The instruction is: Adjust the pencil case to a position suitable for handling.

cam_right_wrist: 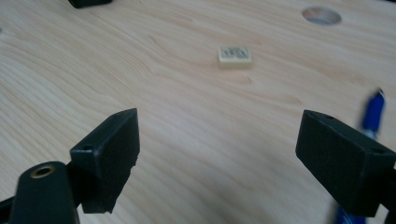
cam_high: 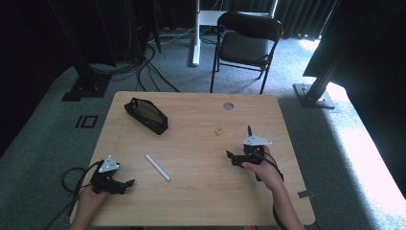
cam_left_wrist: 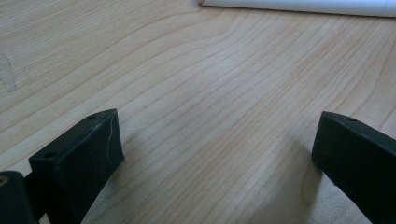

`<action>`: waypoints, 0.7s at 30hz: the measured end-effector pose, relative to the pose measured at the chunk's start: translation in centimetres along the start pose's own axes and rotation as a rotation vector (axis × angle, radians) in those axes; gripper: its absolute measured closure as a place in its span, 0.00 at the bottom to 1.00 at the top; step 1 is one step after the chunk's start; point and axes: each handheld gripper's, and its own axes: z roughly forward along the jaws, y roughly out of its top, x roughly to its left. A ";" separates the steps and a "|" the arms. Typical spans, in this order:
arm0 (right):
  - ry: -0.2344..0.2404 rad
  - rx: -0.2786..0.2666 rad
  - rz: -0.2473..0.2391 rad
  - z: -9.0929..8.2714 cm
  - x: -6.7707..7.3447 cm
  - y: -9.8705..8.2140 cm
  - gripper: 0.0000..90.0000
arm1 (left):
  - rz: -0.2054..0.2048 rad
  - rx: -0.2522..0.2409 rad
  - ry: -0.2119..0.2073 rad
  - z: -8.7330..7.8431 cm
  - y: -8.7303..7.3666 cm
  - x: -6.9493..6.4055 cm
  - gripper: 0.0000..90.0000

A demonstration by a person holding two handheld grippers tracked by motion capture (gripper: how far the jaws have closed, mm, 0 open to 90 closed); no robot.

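My left gripper (cam_high: 122,184) rests open near the table's front left corner, held by a hand. In the left gripper view its jaws stand wide apart over bare wood (cam_left_wrist: 210,140), and a white stick (cam_left_wrist: 299,5) lies across just ahead. That white stick (cam_high: 157,167) lies diagonally to the right of the left gripper. My right gripper (cam_high: 241,151) is open at the right side of the table, empty (cam_right_wrist: 219,149). A small beige eraser (cam_right_wrist: 235,56) lies ahead of it, and a blue pen (cam_right_wrist: 373,116) lies beside its right jaw.
A black pouch (cam_high: 146,116) lies at the back left of the wooden table (cam_high: 201,201). A round cable hole (cam_high: 228,106) is near the far edge. The eraser (cam_high: 219,131) sits mid-right. A black folding chair (cam_high: 246,43) stands beyond the table.
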 end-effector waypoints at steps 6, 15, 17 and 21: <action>0.033 -0.005 -0.029 1.3 1.1 1.4 0.15 | 0.000 0.000 0.000 0.0 0.0 0.0 0.02; 0.074 -0.022 -0.065 3.3 3.0 3.2 0.15 | 0.001 0.000 0.000 0.0 0.0 0.0 0.02; 0.080 -0.022 -0.079 3.8 3.5 3.5 0.15 | 0.000 0.000 0.000 0.0 0.0 0.0 0.02; 0.098 -0.027 -0.092 4.7 4.4 4.2 0.15 | 0.000 0.000 0.000 0.0 0.0 0.0 0.02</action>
